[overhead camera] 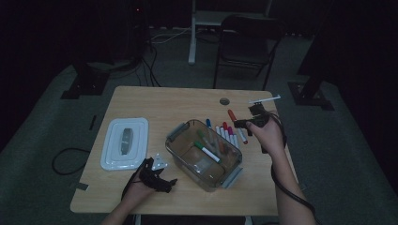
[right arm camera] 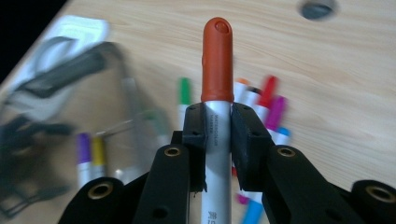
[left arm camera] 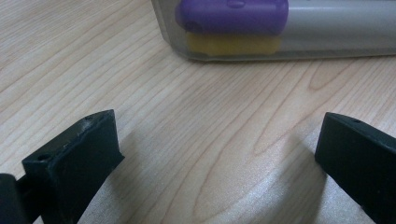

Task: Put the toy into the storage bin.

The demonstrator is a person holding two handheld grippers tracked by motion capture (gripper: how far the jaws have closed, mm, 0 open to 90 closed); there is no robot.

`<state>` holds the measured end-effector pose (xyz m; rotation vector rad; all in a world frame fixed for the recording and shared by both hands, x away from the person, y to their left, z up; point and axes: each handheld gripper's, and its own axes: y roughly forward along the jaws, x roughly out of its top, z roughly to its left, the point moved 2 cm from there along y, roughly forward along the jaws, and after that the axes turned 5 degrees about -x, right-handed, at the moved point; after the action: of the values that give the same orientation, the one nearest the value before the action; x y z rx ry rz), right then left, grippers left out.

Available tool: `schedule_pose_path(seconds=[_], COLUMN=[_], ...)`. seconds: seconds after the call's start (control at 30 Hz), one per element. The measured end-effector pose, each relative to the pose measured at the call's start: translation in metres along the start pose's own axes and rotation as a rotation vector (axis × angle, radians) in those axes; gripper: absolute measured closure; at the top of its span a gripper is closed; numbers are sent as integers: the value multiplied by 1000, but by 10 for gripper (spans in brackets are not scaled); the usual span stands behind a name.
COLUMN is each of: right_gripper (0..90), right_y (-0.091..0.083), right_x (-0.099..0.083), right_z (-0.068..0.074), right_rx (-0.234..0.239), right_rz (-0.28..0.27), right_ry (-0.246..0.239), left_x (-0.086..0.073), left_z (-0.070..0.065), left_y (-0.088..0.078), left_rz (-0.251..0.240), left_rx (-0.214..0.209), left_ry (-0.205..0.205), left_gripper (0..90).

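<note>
My right gripper [right arm camera: 218,126] is shut on a grey marker with an orange-red cap [right arm camera: 217,56], which sticks out past the jaws. From above, that gripper [overhead camera: 248,123] hangs over the right side of the table, just right of the clear plastic bin [overhead camera: 176,140], with the marker's cap [overhead camera: 232,115] pointing away. Several capped markers [overhead camera: 229,133] lie on the table beside the bin, and a green-capped one [overhead camera: 206,151] lies inside it. My left gripper [overhead camera: 168,183] rests low at the bin's near-left corner. Its jaws [left arm camera: 217,140] stand wide open over bare wood, facing the bin wall [left arm camera: 299,53].
A white lid [overhead camera: 124,143] lies flat on the table's left side. A cable hole [overhead camera: 224,101] sits near the far edge. Behind the table stand a dark folding chair [overhead camera: 246,44] and a white stand leg [overhead camera: 192,33]. Cables trail on the floor.
</note>
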<state>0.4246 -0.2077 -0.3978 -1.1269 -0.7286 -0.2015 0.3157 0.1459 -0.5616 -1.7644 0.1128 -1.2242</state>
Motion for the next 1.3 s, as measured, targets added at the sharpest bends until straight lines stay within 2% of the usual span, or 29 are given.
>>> schedule_pose_path(seconds=[0.17, 0.27, 0.3, 0.4, 0.57, 0.77, 0.97, 1.2, 1.27, 1.3], right_gripper=[768, 768, 768, 768, 768, 768, 768, 767, 767, 767], right_y=[-13, -14, -12, -2, 29, 72, 105, 123, 126, 128], right_x=[4, 4, 3, 0, -9, -23, -36, -48, -51, -52], right_z=[41, 64, 71, 90, 114, 132, 140, 141, 142, 142], right_rx=[84, 139, 144, 182, 217, 222, 198, 160, 155, 140], right_rz=[-21, -15, -5, 34, 132, 239, 339, 423, 435, 439], right_ry=[-93, -145, -170, -218, -268, -305, -326, -343, -339, -354], left_x=[0, 0, 0, 0, 0, 0, 0, 0, 0, 0], left_z=[0, 0, 0, 0, 0, 0, 0, 0, 0, 0], left_y=[0, 0, 0, 0, 0, 0, 0, 0, 0, 0], left_rz=[2, 2, 2, 2, 1, 1, 1, 0, 0, 0], left_rx=[-1, -1, -1, -1, -1, -1, -1, 0, 0, 0], left_ry=[0, 0, 0, 0, 0, 0, 0, -1, 0, 0], left_gripper=[5, 5, 5, 5, 5, 5, 5, 5, 5, 5])
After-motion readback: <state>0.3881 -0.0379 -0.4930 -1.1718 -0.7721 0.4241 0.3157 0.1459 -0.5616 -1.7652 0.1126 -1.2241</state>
